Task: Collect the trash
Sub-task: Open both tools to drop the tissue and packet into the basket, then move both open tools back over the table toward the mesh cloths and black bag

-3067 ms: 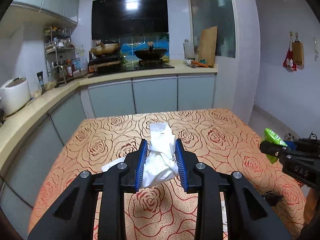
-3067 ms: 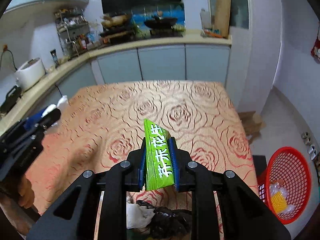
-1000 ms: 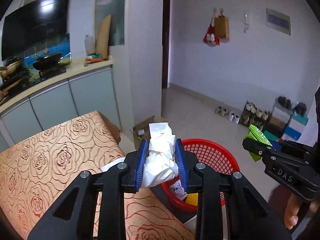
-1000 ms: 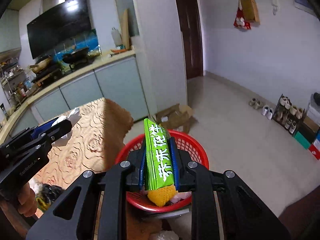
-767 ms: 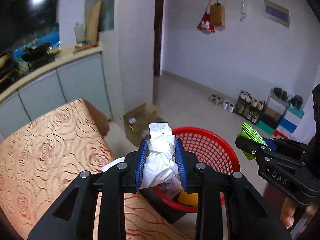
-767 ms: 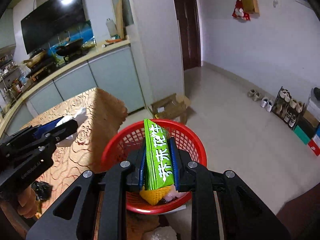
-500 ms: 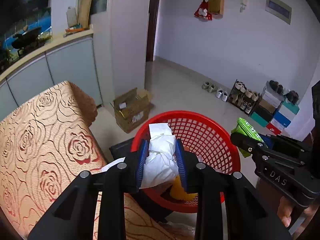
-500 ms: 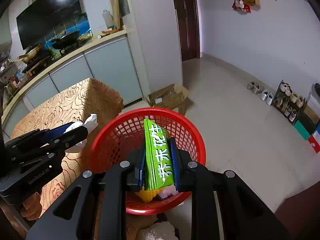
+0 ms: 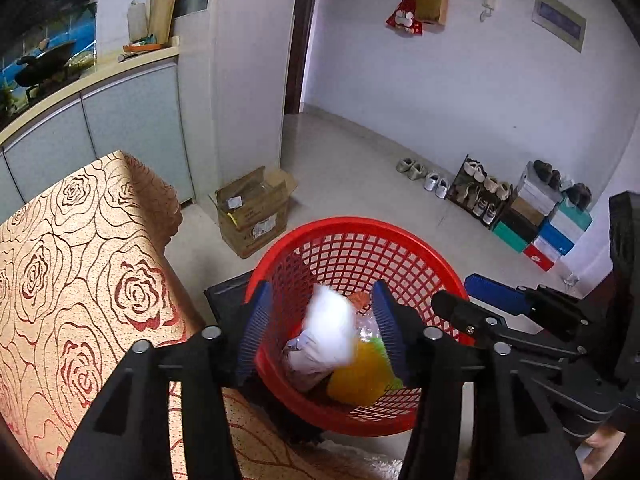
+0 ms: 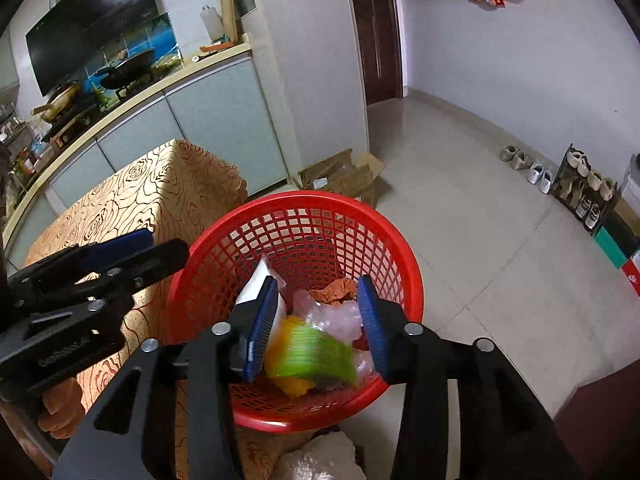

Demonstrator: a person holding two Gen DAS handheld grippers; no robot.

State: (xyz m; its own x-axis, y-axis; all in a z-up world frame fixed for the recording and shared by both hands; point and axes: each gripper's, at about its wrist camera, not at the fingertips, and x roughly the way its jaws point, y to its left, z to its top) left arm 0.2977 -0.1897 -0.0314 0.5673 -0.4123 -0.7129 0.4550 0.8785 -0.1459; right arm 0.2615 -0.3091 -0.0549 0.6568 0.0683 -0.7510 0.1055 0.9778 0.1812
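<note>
A red mesh basket (image 9: 352, 248) (image 10: 304, 232) stands on the floor beside the table. My left gripper (image 9: 320, 328) is open above it, and the white crumpled tissue (image 9: 330, 330) is blurred, falling between the jaws into the basket. My right gripper (image 10: 316, 320) is open over the basket too, and the green snack wrapper (image 10: 312, 354) is blurred, dropping onto the trash inside. A yellow item (image 9: 356, 380) and clear plastic (image 10: 336, 316) lie in the basket. Each gripper shows in the other's view, the right one (image 9: 472, 300) and the left one (image 10: 152, 248).
The table with the rose-patterned cloth (image 9: 60, 280) (image 10: 160, 192) is to the left of the basket. An open cardboard box (image 9: 252, 208) sits on the floor behind it. A shoe rack and boxes (image 9: 520, 208) line the right wall. Kitchen cabinets (image 10: 200, 120) run at the back left.
Both grippers have opened over the basket. The tissue has left the left gripper and the green wrapper has left the right gripper; both are falling in.
</note>
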